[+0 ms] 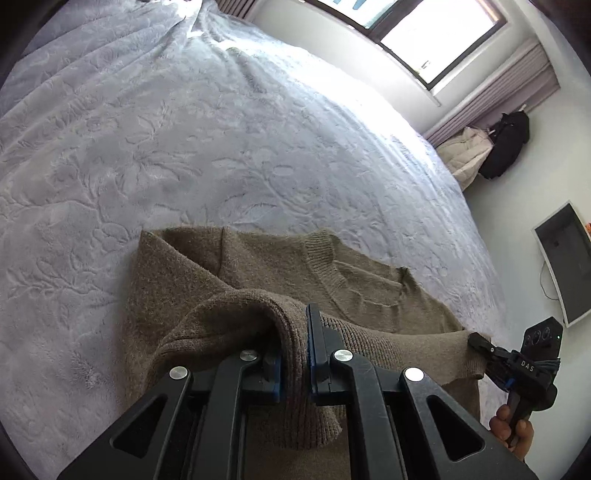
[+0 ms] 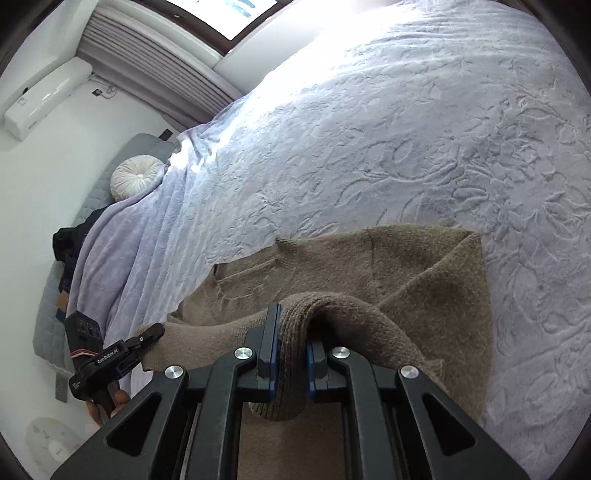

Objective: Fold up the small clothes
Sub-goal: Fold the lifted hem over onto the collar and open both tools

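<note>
Home bedroom: bed w/ lilac embossed blanket (image 1: 221, 147), window (image 1: 424, 33), wall AC unit (image 2: 44, 99).

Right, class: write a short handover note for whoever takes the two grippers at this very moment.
Left gripper: shut on the brown sweater at its ribbed edge.
Right gripper: shut on the same edge, further along.
Sweater: collar end flat on the lilac bedspread, held end lifted over it.
Done: both grips taken, fold begun.
Left: lay the held edge down towards the collar, release, finish folding.
</note>
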`<action>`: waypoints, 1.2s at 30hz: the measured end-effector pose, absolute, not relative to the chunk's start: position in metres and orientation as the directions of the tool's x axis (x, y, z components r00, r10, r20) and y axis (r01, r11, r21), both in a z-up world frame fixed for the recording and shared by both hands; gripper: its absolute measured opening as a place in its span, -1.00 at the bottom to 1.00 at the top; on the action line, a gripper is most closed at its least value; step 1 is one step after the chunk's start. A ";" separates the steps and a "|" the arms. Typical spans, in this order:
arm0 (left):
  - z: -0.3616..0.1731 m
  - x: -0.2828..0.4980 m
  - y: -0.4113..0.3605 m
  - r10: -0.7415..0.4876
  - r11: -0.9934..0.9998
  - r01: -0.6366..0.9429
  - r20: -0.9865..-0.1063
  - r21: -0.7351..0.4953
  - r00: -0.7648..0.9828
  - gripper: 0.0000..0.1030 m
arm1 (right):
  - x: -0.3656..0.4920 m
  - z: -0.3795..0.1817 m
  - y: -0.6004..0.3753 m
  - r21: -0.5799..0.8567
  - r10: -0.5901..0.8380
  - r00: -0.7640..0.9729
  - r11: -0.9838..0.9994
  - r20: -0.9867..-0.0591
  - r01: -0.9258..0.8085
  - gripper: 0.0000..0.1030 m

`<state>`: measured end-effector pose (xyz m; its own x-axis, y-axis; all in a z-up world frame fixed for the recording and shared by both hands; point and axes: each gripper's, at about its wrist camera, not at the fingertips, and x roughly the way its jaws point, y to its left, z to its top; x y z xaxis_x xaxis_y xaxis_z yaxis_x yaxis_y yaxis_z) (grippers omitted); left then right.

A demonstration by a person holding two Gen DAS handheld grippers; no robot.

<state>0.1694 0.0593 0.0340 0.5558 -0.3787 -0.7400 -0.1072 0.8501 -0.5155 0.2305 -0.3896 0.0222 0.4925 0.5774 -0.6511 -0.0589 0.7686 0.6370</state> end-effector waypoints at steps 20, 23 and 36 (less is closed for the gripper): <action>0.073 0.136 0.089 -0.305 0.850 -0.181 -0.742 -0.495 0.597 0.98 | 0.217 0.059 -0.400 0.573 0.504 0.542 0.818 -0.673 -0.049 0.44; 0.078 0.138 0.059 -0.190 0.937 -0.130 -0.784 -0.326 0.591 0.98 | 0.213 0.064 -0.375 0.428 0.420 0.533 0.896 -0.735 -0.115 0.44; 0.007 0.213 0.011 0.046 0.997 -0.075 -0.870 0.010 0.491 0.99 | 0.273 -0.002 -0.323 0.026 0.096 0.452 0.987 -0.887 -0.158 0.43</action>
